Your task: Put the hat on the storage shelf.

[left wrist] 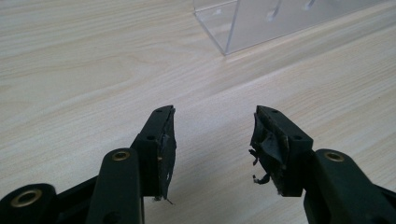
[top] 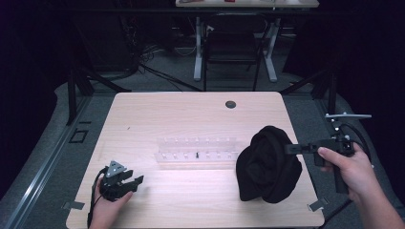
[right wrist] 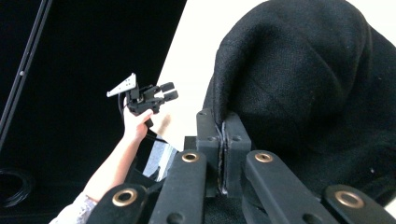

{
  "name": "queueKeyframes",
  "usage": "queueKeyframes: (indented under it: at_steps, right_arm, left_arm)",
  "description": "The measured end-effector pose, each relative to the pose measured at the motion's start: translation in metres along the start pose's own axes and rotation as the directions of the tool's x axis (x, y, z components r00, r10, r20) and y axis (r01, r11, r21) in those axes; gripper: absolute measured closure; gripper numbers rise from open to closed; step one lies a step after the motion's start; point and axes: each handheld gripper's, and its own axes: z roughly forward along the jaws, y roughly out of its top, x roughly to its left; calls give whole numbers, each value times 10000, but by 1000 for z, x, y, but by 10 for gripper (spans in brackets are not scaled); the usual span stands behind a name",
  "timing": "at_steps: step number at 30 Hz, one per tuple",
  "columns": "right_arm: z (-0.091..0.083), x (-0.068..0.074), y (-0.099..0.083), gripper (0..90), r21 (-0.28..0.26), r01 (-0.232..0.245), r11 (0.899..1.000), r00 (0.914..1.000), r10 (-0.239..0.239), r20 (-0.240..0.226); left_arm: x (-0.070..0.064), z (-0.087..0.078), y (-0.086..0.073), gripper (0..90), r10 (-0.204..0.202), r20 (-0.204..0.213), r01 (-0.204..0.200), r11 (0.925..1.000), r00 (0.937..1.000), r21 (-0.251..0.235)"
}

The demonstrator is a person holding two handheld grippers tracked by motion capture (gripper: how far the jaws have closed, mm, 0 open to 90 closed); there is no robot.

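A crumpled black cloth [top: 267,164] lies bunched at the right of the wooden table [top: 191,114]. My right gripper [top: 290,149] comes in from the right and is shut on a raised fold of it. In the right gripper view the jaws [right wrist: 224,123] pinch the edge of the black cloth [right wrist: 299,84], which hangs from them. My left gripper [top: 135,183] rests low near the table's front left corner. Its jaws [left wrist: 212,126] stand open over bare wood with nothing between them. The left gripper [right wrist: 149,95] is also seen far off in the right gripper view.
A clear acrylic rack [top: 197,150] with rows of small pegs sits mid-table; its corner [left wrist: 261,23] lies ahead of the left jaws. A round cable hole [top: 230,104] is near the far edge. A chair [top: 234,47] and desk legs stand beyond the table.
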Motion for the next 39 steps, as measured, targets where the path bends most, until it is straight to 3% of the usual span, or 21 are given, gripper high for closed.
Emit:
queueKeyframes:
  at_steps: [10, 19, 39]
  right_arm:
    - [-12, 14, 7, 883, -772, 144, 9969, 9999, -138, 83]
    - [-10, 29, 15, 883, -1193, 513, 9915, 9984, -479, 309]
    - [-5, 46, 38, 884, -1450, 690, 9870, 9974, -652, 308]
  left_arm:
    - [-1, 1, 0, 487, 68, -25, -68, 10000, 10000, 50]
    - [-1, 1, 0, 488, 69, -16, -69, 10000, 10000, 42]
    - [-1, 1, 1, 488, 78, 20, -78, 10000, 10000, 62]
